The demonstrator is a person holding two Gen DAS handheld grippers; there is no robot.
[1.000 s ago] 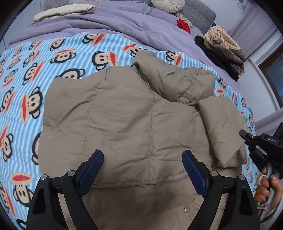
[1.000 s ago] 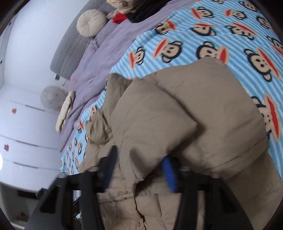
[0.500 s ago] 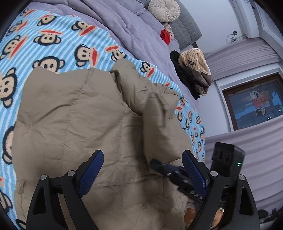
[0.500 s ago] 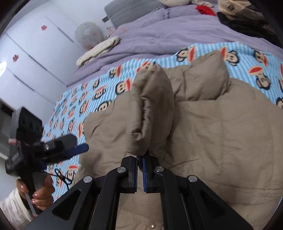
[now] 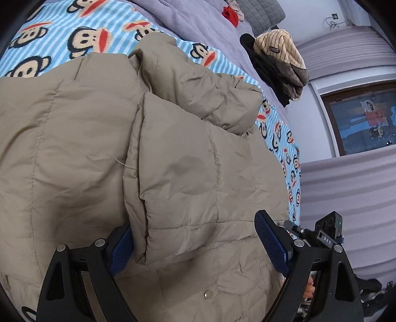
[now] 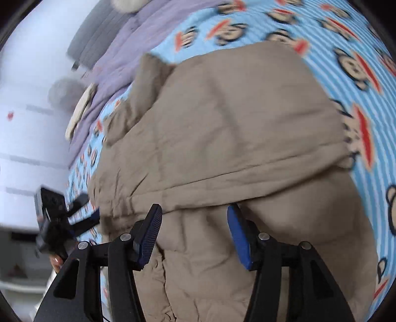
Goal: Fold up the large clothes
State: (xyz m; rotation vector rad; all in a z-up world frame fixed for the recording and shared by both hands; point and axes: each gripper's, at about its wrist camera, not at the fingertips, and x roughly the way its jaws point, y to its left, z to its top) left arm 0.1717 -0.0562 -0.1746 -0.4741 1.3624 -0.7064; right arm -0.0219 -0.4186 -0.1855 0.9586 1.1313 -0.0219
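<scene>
In the left wrist view, our left gripper (image 5: 195,245) fills the bottom of the frame with its blue-padded jaws spread wide, holding nothing. A folded-over sleeve panel of the puffy quilted beige jacket (image 5: 74,138) lies between them, its edge touching the left pad. The jacket covers the centre and left of the frame, spread on the blue striped monkey-print blanket (image 5: 81,34) that shows along the top. At upper right, a tan and black pile of clothes (image 5: 277,59) sits on the lilac duvet (image 5: 193,19).

In the right wrist view, which is blurred, our right gripper (image 6: 193,235) sits at the bottom centre, jaws parted wide and empty, hovering over the jacket (image 6: 235,128), which fills the middle of the frame. The monkey-print blanket (image 6: 346,44) runs across the top and right. At lower left, the left gripper (image 6: 81,218) reaches the jacket's edge.
</scene>
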